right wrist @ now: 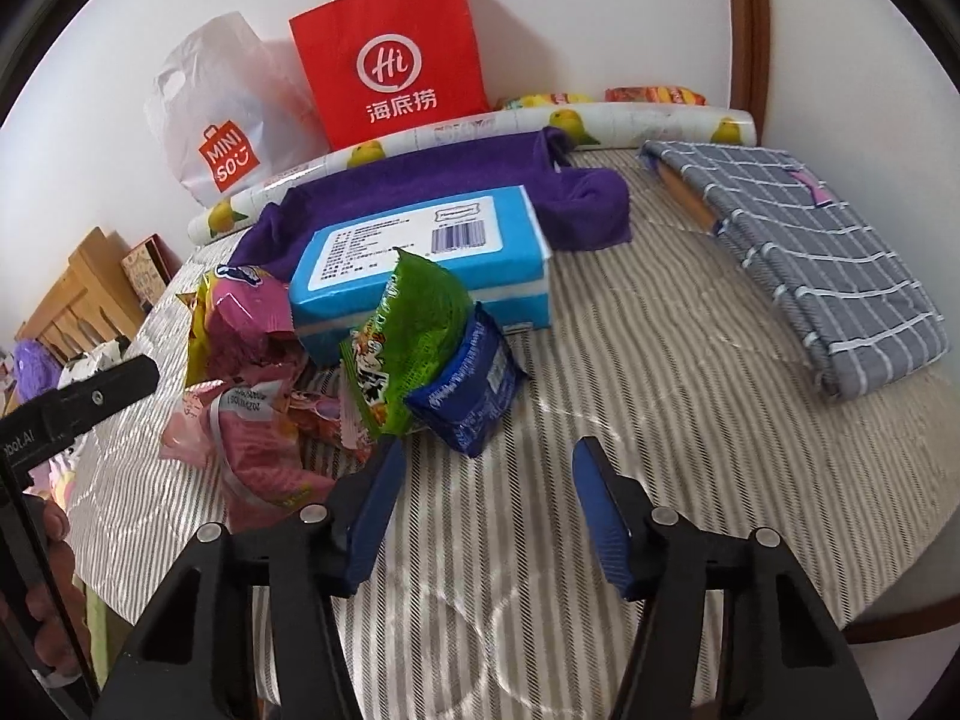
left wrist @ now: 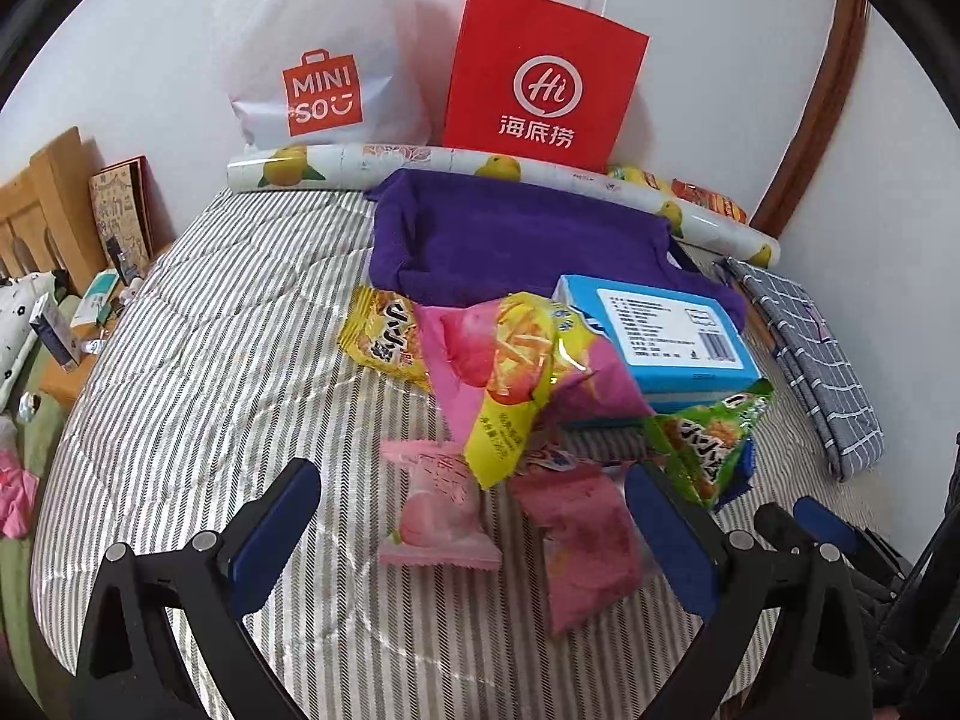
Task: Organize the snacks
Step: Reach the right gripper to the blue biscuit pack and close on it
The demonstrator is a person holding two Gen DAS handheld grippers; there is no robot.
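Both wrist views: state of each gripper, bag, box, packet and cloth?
left gripper: open, empty, over pink packets.
right gripper: open, empty.
red paper bag: upright against wall.
white plastic bag: upright, beside the red one.
blue box: closed, lying flat, barcode label up.
green packet: sealed, leaning on the box.
purple cloth: spread, rumpled.
grey checked cloth: folded.

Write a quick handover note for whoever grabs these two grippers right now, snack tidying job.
Left gripper: jaws open, empty, around a pink peach packet.
Right gripper: jaws open, empty, just short of the green packet and dark blue packet.
Snacks lie heaped on the striped cover, against the blue box and purple cloth.
Done: nothing sorted, as far as I can see.
Left: all of it.
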